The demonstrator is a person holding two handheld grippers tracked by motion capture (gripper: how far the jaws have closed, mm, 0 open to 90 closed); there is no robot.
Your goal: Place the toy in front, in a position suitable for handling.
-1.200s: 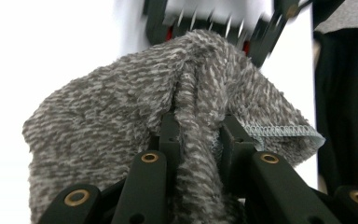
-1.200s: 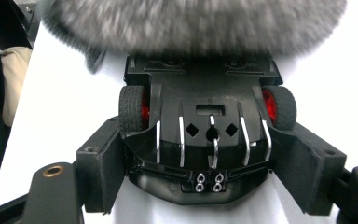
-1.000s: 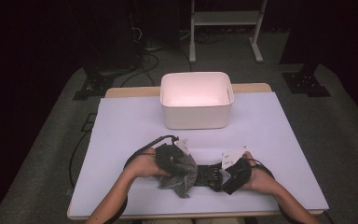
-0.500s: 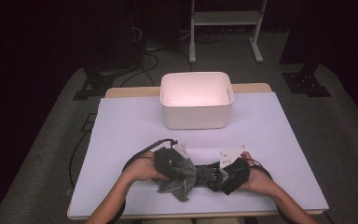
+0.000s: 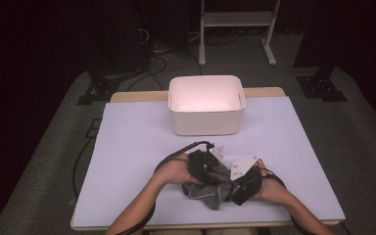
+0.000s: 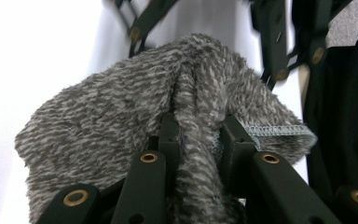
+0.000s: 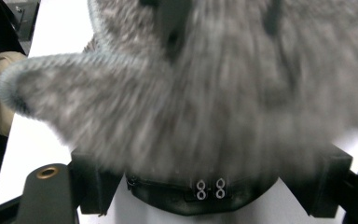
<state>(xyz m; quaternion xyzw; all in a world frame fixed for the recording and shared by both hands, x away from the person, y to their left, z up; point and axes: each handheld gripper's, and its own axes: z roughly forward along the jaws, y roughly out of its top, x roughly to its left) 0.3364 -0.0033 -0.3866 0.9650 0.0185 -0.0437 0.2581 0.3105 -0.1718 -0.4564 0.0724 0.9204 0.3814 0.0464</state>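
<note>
Cloth (image 5: 210, 188), grey and fuzzy, sits bunched near the front edge of the worktop (image 5: 127, 147), held up between both grippers. Left gripper (image 6: 199, 135) has its fingers pinched tight on a fold of it, hemmed edge poking out to the side. Right gripper (image 5: 242, 183) is buried under the cloth; can't tell how far open its fingers are. Bin (image 5: 206, 105) stands well apart at the back, with loads of bare worktop either side.

Fuzzy grey knit cloth (image 6: 121, 112); smooth matt plastic tub (image 5: 206, 105).
</note>
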